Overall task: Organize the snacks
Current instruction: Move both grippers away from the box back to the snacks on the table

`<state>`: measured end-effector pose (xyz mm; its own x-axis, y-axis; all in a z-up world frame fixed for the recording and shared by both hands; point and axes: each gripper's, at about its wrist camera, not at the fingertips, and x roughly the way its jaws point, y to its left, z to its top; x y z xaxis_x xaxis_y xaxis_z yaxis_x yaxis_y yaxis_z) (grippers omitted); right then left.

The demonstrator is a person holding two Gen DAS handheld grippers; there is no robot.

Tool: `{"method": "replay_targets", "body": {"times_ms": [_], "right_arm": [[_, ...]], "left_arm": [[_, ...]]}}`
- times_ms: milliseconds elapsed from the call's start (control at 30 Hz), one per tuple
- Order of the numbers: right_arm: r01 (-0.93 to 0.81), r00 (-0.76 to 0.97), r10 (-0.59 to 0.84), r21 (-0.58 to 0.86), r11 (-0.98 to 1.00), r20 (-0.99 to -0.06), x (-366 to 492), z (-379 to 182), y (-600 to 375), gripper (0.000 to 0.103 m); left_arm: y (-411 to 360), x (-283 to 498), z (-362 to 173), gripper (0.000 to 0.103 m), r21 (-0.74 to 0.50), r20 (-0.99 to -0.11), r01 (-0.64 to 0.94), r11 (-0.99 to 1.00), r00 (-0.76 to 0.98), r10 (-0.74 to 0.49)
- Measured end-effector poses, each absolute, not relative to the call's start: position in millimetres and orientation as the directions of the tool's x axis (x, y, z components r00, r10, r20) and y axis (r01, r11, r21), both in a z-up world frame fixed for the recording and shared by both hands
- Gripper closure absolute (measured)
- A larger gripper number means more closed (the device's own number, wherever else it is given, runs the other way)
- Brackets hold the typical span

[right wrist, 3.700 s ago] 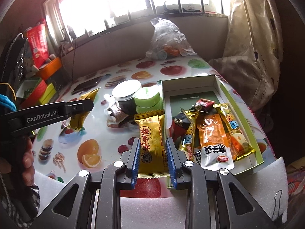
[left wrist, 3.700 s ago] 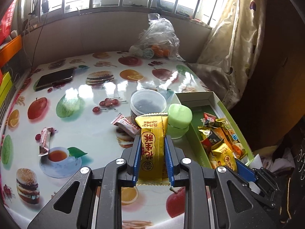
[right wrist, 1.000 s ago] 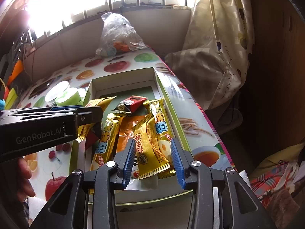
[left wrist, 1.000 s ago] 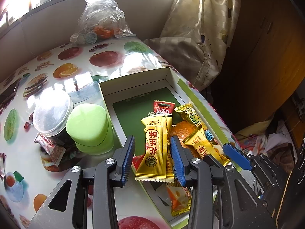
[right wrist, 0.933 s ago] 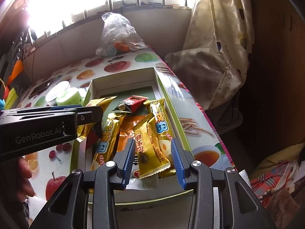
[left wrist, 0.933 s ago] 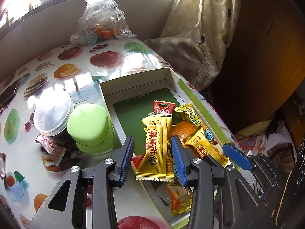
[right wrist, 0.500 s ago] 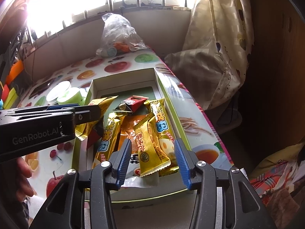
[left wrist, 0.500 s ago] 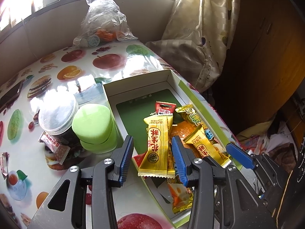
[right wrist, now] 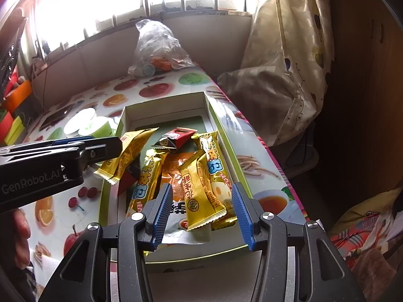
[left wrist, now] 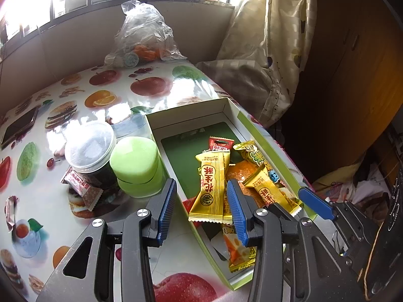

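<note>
The right claw (right wrist: pixel 201 188) is just being opened round its snack (right wrist: pixel 195 201). Under the open left claw (left wrist: pixel 201 182), another snack (left wrist: pixel 210 188) is being left tipping over the box (left wrist: pixel 254 130) wall.

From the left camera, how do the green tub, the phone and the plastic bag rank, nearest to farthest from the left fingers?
1. Green tub: just ahead of the left gripper, a little to its left, beside the box.
2. Phone: far left, lying flat on the table.
3. Plastic bag: at the table's far end, under the window.
</note>
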<state>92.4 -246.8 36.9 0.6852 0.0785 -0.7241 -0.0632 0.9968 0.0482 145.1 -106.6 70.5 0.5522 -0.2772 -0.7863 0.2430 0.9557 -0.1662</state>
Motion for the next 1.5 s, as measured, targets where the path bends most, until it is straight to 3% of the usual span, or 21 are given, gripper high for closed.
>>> {"method": "replay_targets", "body": {"times_ms": [567, 1500], "right_arm": [[-0.097, 0.702, 0.103, 0.049, 0.994, -0.705, 86, 50, -231, 0.055], [-0.340, 0.658, 0.284, 0.061, 0.938, -0.697, 97, 57, -128, 0.055]], "left_arm": [[-80, 122, 82, 0.060, -0.163, -0.770, 0.202, 0.966, 0.586, -0.252], [56, 91, 68, 0.060, -0.186, -0.776, -0.096, 0.978, 0.625, -0.087]]}}
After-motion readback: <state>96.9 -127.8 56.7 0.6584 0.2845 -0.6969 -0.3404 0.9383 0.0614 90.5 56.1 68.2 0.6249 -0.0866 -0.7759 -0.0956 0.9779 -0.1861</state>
